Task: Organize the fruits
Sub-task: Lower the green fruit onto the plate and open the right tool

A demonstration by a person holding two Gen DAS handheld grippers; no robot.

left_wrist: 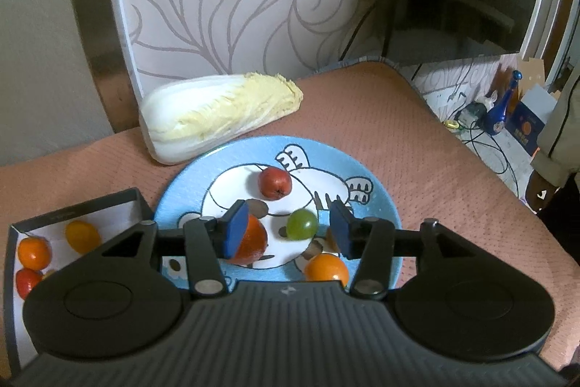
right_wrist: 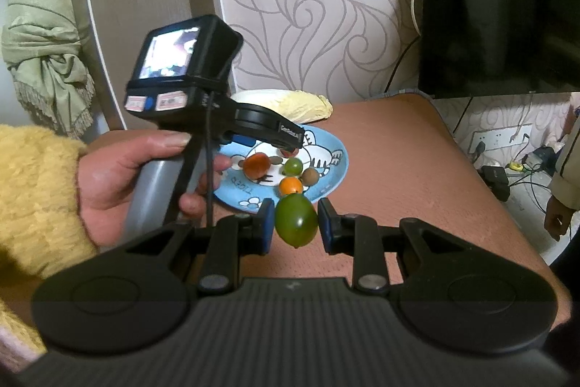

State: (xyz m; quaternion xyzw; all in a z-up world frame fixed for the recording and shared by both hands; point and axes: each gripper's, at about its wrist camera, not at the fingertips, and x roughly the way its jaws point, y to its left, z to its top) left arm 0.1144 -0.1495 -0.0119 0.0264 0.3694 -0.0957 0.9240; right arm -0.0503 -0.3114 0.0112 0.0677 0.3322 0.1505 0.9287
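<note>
The left gripper hangs parted over the plate, nothing pinched; a grape lies between its fingers, an orange-red fruit behind its left pad. Left of it, a box (more fruit inside). The right gripper clamps a green fruit, bare cloth beyond.

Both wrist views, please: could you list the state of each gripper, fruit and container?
left gripper: open, above the plate, holding nothing
right gripper: shut on green tomato
blue plate: holds loose fruits
green grape: resting on the plate
box: open, small tomatoes inside
cabbage: lying on its side
</note>
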